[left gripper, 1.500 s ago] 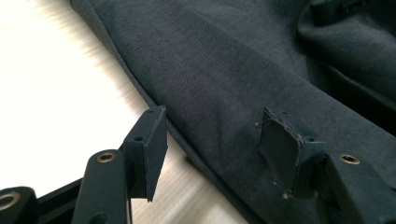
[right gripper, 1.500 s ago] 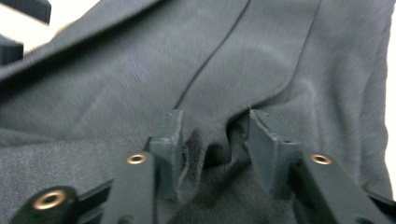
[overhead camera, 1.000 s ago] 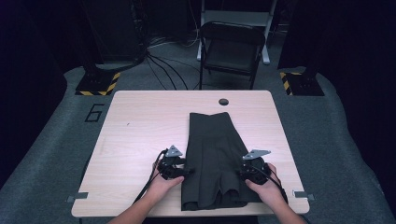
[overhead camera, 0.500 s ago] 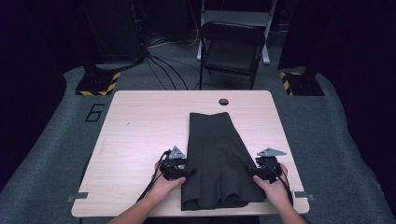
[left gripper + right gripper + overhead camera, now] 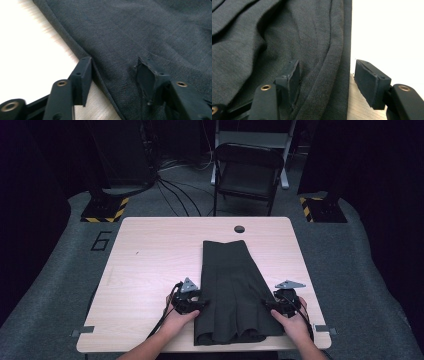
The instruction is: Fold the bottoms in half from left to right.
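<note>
A dark skirt (image 5: 231, 292) is laid flat on the near half of the table (image 5: 150, 255), with its narrow end pointing away and its wide hem at the near edge. Since a second ago, the right gripper (image 5: 278, 305) has been moved outward to the skirt's right edge, and the cloth there has been spread wider. Its jaws have just been opening; the side hem is seen between them, but it is not pinched. The left gripper (image 5: 196, 303) has been kept at the left edge. Its jaws have just been closing, one over the wood and one over the cloth, and the cloth is probably not squeezed yet, though this is hard to tell. So both sides look ready to be grabbed, maybe for a fold.

A small round hole (image 5: 239, 229) is seen near the far edge of the table. A black chair (image 5: 246, 172) is set behind it. Nothing is lying in the way on the table.
</note>
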`<move>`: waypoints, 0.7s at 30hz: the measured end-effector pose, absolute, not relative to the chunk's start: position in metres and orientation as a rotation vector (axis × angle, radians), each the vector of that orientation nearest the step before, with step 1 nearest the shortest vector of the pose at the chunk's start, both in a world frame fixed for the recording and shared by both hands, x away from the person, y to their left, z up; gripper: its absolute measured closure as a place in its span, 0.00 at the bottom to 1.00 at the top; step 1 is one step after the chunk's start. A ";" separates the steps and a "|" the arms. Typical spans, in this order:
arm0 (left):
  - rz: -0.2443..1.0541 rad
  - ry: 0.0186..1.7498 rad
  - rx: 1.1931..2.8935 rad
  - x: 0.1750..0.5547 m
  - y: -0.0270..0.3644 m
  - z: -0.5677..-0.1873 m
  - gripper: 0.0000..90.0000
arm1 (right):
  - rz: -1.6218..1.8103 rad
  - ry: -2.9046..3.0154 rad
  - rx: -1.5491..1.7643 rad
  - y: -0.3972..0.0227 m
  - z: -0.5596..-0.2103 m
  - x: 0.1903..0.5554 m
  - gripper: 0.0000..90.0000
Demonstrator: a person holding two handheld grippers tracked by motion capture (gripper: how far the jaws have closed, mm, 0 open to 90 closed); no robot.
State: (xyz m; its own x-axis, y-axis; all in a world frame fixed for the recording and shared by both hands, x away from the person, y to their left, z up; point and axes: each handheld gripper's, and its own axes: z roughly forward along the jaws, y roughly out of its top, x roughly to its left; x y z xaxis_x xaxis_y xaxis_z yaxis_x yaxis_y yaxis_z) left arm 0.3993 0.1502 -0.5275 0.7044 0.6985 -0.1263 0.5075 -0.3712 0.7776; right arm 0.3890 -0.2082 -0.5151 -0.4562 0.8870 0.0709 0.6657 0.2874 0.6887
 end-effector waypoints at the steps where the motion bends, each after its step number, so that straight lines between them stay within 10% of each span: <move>1: 0.283 0.922 2.047 0.399 0.150 -0.528 0.58 | 0.969 2.236 1.401 -0.207 -0.517 0.389 0.44; 13: 0.276 0.967 2.049 0.401 0.145 -0.521 0.86 | 0.982 2.284 1.360 -0.196 -0.511 0.385 0.85; 21: 0.294 0.969 2.082 0.405 0.157 -0.511 0.92 | 0.979 2.366 1.321 -0.185 -0.500 0.388 0.93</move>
State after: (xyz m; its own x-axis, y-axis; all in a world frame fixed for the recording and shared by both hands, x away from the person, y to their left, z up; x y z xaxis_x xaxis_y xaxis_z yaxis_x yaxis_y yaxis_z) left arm 0.4046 0.1572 -0.5109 0.6794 0.7245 -0.1160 0.5378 -0.3841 0.7505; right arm 0.3880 -0.1850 -0.5001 -0.5530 0.8277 0.0956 0.6532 0.3594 0.6665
